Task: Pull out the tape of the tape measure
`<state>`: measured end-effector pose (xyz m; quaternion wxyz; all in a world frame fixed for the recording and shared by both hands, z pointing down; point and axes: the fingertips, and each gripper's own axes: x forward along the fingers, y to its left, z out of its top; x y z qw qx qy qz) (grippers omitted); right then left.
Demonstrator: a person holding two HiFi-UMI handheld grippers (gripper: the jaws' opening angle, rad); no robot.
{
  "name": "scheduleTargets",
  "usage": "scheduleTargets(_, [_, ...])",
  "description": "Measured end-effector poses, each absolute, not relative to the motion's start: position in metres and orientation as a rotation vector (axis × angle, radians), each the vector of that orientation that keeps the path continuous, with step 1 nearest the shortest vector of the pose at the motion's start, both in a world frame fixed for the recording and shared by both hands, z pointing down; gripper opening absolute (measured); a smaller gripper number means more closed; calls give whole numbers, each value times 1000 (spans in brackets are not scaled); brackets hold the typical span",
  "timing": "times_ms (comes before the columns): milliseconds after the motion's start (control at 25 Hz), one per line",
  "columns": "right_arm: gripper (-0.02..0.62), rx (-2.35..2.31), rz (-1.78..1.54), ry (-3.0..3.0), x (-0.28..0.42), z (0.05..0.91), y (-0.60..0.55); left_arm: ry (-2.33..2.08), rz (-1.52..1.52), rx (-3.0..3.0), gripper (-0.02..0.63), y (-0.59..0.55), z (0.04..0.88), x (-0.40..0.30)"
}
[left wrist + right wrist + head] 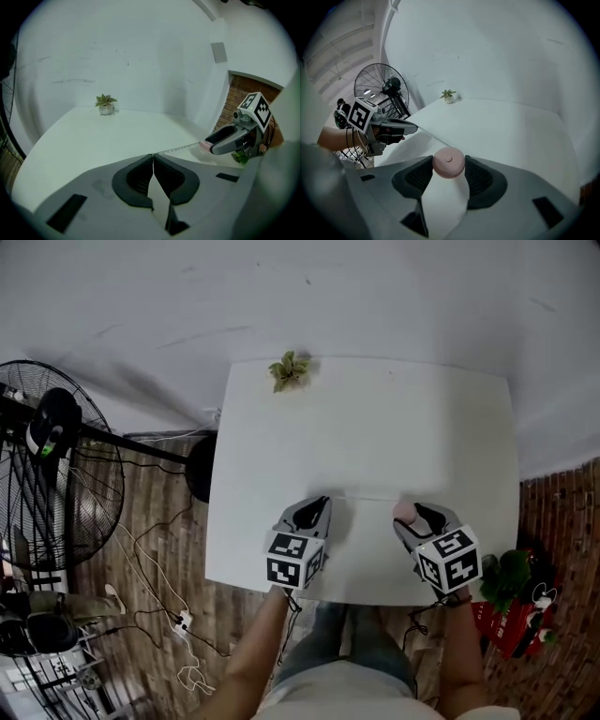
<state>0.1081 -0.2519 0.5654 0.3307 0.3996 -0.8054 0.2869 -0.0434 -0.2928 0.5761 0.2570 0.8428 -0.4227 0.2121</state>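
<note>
Evidently mid-pull: left gripper (pixel 323 506) fingers (pixel 137 180) pinch the tape (pixel 180 149) end, right gripper (pixel 410 515) clamps the tape measure (pixel 448 161); next, likely spread them further apart.

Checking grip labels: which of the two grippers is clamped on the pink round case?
The right gripper: the pink tape measure case sits clamped between its jaws. The left gripper is shut only on the end of the thin tape.
</note>
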Motion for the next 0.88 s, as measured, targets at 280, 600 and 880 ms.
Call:
scheduleTargets(280, [213, 1037, 764, -2082, 111, 588, -255, -1138, 677, 2232, 17, -299, 601, -39])
scheduleTargets(600, [215, 1028, 765, -2053, 112, 600, -255, -1122, 738, 2194, 17, -301, 611, -37])
scheduleTargets(880, [215, 1020, 732, -2031, 110, 609, -254, -1115, 814, 2132, 17, -301, 616, -37])
